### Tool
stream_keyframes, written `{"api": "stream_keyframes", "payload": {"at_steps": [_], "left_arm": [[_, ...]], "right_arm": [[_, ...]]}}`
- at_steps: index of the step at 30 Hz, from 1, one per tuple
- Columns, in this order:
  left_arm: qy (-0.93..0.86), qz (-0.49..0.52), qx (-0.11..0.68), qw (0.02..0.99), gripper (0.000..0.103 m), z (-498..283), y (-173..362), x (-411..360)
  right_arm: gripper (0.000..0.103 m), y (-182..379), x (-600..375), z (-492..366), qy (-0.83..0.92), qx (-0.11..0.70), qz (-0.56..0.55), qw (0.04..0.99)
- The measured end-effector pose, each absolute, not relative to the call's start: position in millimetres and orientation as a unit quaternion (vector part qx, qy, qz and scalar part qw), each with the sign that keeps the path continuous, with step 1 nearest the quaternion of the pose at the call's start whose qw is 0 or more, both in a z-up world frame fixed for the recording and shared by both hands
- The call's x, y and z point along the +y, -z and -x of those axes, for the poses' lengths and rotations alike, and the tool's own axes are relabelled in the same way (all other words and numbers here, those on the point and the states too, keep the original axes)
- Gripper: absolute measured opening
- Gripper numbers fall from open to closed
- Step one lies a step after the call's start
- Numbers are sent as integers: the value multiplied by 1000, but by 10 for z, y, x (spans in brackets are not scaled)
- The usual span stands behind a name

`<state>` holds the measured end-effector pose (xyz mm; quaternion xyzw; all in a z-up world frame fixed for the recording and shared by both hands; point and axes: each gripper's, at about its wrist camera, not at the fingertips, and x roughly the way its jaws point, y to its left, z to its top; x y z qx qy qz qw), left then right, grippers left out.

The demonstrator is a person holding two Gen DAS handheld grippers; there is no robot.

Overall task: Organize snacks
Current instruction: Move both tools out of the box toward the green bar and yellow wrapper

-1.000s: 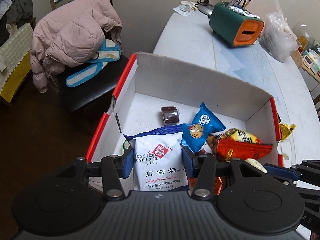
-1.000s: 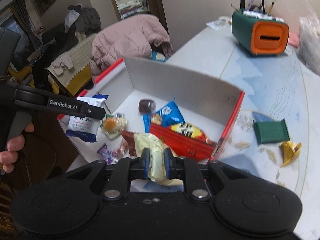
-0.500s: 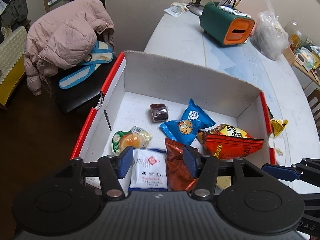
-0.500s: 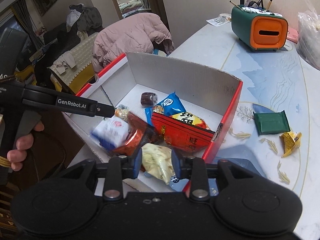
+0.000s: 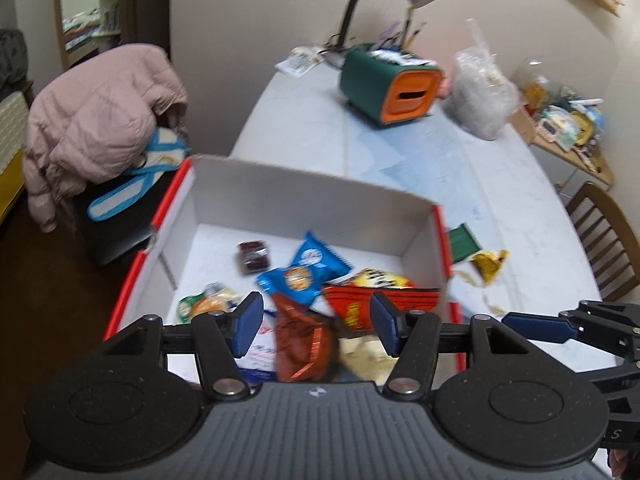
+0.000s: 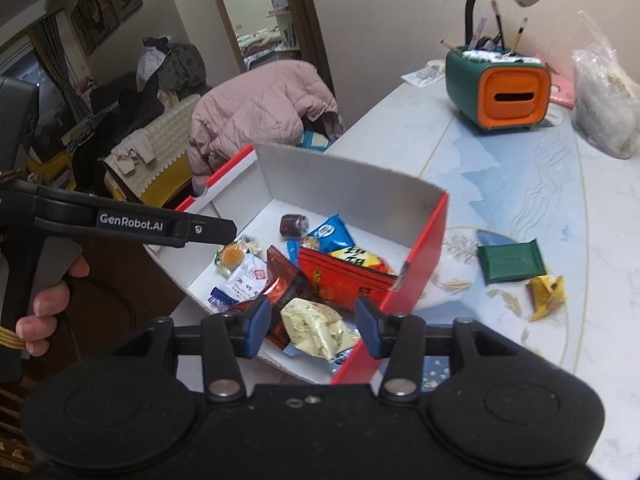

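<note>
Right gripper [image 6: 310,330] opening over cream packet [image 6: 316,330] (seemingly loose), blurred leftward

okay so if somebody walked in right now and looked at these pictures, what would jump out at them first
Most striking is the red-edged white box at the table's near corner, littered with bright snack packets: a red bag, a blue cookie pack and a pale yellow packet lying loose below the right tool, whose jaws are opening. Next, the green and orange holder under the lamp, and a green packet left outside the box.

White packet [image 5: 260,350] partly hidden behind left claw [image 5: 316,326].
</note>
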<state>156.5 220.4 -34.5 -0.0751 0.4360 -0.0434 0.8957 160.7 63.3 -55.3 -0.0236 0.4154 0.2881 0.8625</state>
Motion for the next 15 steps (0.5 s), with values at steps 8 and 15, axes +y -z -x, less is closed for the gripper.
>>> {"api": "stream_keyframes", "payload": {"at_steps": [8, 15], "left_arm": [[78, 70, 415, 904, 66, -1594, 203, 1774], [104, 71, 412, 902, 71, -1716, 168, 1364]], "right_arm": [[60, 413, 206, -1540, -258, 397, 12, 881], [73, 373, -269, -1546, -215, 388, 9, 896]]}}
